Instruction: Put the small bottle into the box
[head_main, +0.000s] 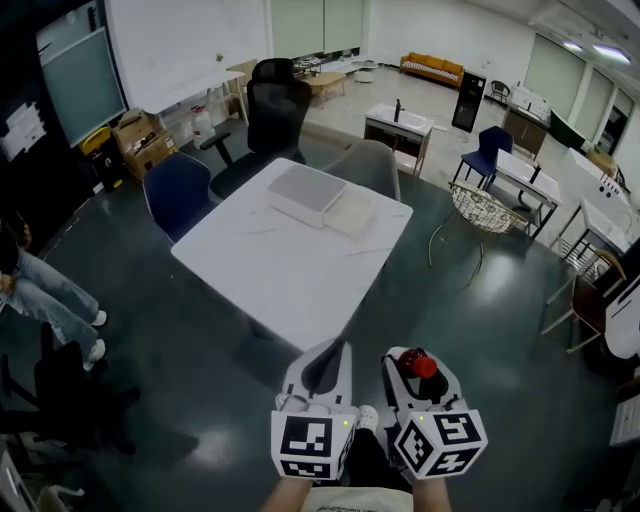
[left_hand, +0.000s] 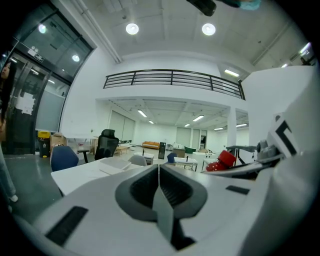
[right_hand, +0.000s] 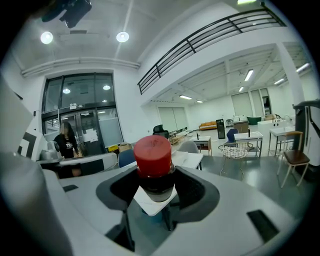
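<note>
Your right gripper (right_hand: 156, 175) is clamped on the red-capped small bottle (right_hand: 154, 156), low on its body. It looks light, rigid and probably slick, so hold it upright and squeeze evenly. Your left gripper (left_hand: 159, 170) is closed on nothing. The box (head_main: 307, 190) lies on the white table (head_main: 300, 285), well ahead. 1 blue chair (head_main: 172, 192) stands at the table's left, and the near side looks unobstructed.

One left tool (left_hand: 159, 170), one right tool (head_main: 408, 362), one small bottle (right_hand: 153, 156), one box (head_main: 308, 192), one table (head_main: 300, 275).
</note>
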